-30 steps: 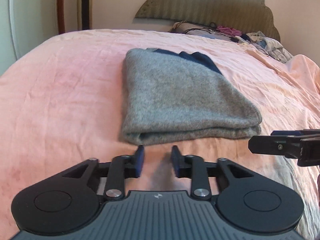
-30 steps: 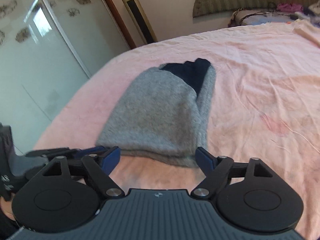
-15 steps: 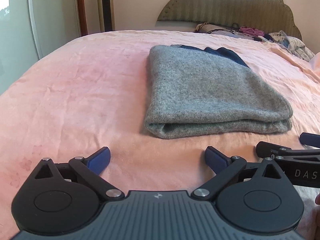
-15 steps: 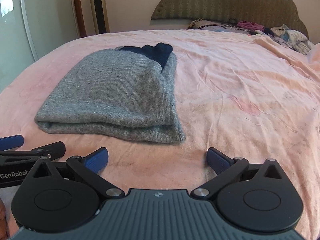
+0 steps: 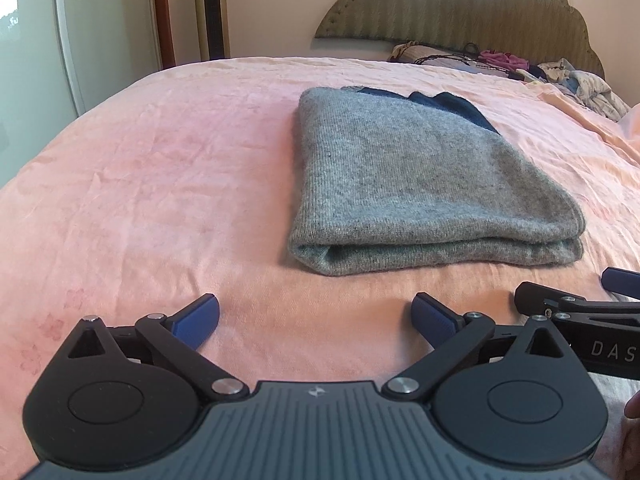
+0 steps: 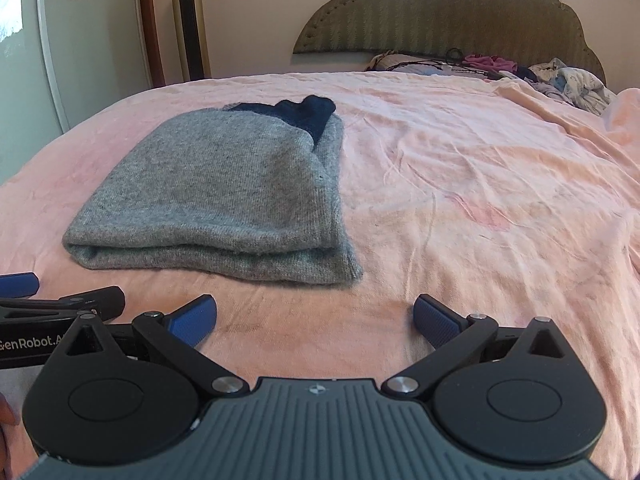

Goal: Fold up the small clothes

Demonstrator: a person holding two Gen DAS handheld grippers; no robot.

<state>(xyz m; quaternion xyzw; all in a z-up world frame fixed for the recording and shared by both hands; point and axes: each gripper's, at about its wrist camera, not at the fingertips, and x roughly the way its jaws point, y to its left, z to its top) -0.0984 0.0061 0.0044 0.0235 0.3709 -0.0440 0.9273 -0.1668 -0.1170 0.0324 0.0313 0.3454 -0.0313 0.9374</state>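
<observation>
Our left gripper [image 5: 315, 316] angled downward, jaws spread wide — nothing between blue pads [image 5: 198, 317]. Our right gripper [image 6: 315, 317] same pose, jaws wide, empty — we hold both side by side, close together, fingertips apart from anything ahead.

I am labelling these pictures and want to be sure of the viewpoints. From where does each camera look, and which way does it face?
Left wrist: sits on the left gripper, looks forward and down over the bed toward the headboard; its open blue fingers show, and the right gripper at the right edge.
Right wrist: sits on the right gripper, faces the same way; its open fingers show, and the left gripper at the left edge.
Shared: the folded grey sweater, bed, headboard, clothes pile.
</observation>
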